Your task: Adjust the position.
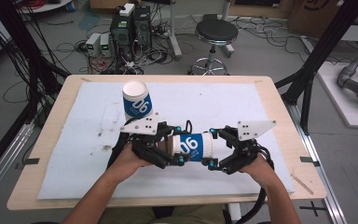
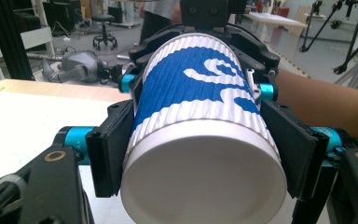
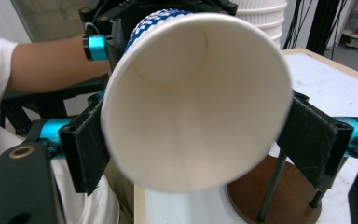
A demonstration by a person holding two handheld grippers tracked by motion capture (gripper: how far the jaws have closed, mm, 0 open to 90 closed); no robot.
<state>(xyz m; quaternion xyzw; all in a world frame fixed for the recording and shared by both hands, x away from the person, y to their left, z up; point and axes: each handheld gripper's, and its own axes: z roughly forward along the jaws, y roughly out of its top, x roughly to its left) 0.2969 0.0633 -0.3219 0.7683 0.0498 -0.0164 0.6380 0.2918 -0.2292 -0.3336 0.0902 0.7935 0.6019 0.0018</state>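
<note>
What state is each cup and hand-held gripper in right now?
Held cup: on its side, off the table, between both grippers.
Second cup: upside down on the mat, untouched.
Left hand-held gripper: shut on the held cup's base end.
Right hand-held gripper: jaws around the rim end; contact unclear.

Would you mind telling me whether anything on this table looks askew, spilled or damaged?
Nothing is spilled or damaged. The blue-and-white ribbed paper cup is held on its side between the left gripper and the right gripper, and its inside looks empty. A second, matching paper cup stands upside down on the white table mat, which carries a few dark specks.
</note>
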